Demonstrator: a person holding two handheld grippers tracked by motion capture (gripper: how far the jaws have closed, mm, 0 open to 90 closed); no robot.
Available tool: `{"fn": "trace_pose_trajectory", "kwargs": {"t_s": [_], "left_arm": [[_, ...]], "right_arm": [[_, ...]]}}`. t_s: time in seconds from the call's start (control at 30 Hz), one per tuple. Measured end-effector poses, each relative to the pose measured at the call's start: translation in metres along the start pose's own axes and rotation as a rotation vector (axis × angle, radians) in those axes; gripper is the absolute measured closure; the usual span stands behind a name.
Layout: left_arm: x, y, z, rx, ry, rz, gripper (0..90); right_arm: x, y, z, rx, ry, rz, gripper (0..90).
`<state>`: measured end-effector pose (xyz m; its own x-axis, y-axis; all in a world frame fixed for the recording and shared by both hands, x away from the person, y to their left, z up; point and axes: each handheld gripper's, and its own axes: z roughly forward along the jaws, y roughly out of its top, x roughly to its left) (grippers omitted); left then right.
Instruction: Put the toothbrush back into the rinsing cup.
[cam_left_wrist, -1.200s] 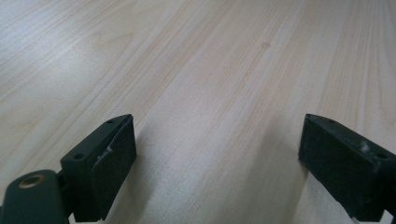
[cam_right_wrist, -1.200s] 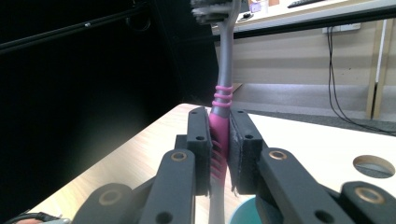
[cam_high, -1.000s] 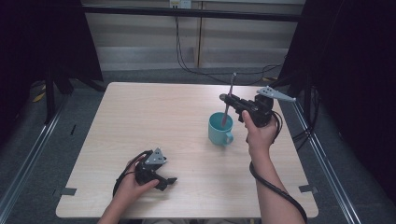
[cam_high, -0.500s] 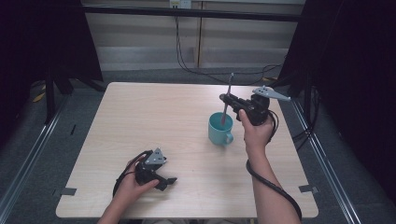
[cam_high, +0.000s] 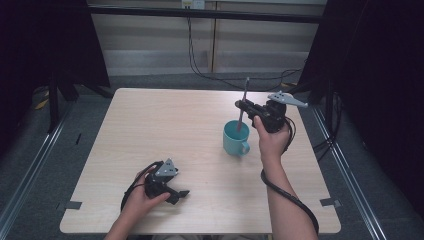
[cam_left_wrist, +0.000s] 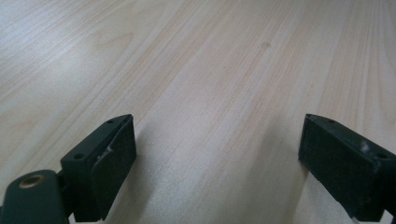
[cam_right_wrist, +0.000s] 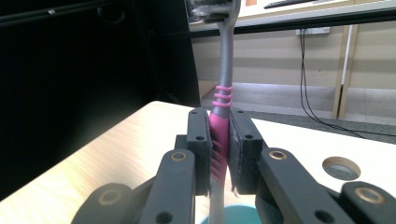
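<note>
Teal mug (cam_high: 235, 138) on pale wooden table (cam_high: 150, 125), right of centre. Toothbrush (cam_right_wrist: 223, 88), grey with pink grip, upright, bristles up, lower end inside mug; right gripper (cam_right_wrist: 219, 144) clamped on pink grip. Left gripper (cam_left_wrist: 217, 154) rests on table at near edge, jaws wide, nothing between.

A pale wood-grain table (cam_high: 165, 125) with a smooth, matt top. A glossy teal mug (cam_high: 235, 138) (it looks ceramic). A plastic toothbrush (cam_right_wrist: 223, 88), smooth grey neck, pink ribbed rubbery grip. Matt black gripper pads (cam_right_wrist: 239, 140), scuffed at the edges.
</note>
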<state>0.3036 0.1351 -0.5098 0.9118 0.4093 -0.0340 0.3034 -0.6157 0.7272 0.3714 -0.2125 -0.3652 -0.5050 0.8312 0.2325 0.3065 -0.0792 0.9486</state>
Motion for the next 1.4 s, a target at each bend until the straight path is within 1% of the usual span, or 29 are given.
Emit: {"fn": "trace_pose_trajectory", "kwargs": {"t_s": [0.07, 0.13, 0.37, 0.77, 0.97, 1.17, 1.4], "left_arm": [[0.000, 0.000, 0.000, 0.000, 0.000, 0.000, 11.0], [0.000, 0.000, 0.000, -0.001, 0.000, -0.001, 11.0], [0.000, 0.000, 0.000, 0.005, 0.001, 0.004, 11.0], [0.000, 0.000, 0.000, 0.002, 0.000, -0.003, 11.0], [0.000, 0.000, 0.000, 0.003, -0.001, -0.003, 11.0], [0.000, 0.000, 0.000, 0.004, -0.001, -0.002, 11.0], [0.000, 0.000, 0.000, 0.003, -0.001, -0.003, 11.0]], "right_arm": [[0.000, -0.001, 0.001, 0.006, -0.005, -0.004, 80.5], [-0.002, -0.003, 0.004, 0.012, -0.020, -0.020, 80.5], [-0.006, -0.005, 0.007, 0.009, -0.032, -0.021, 80.5], [-0.010, -0.014, 0.011, 0.014, -0.040, -0.019, 80.5], [-0.011, -0.021, 0.013, 0.021, -0.037, -0.011, 80.4], [-0.010, -0.032, 0.015, 0.043, -0.038, -0.009, 80.4], [-0.012, -0.042, 0.014, 0.049, -0.040, -0.001, 80.3]]}}
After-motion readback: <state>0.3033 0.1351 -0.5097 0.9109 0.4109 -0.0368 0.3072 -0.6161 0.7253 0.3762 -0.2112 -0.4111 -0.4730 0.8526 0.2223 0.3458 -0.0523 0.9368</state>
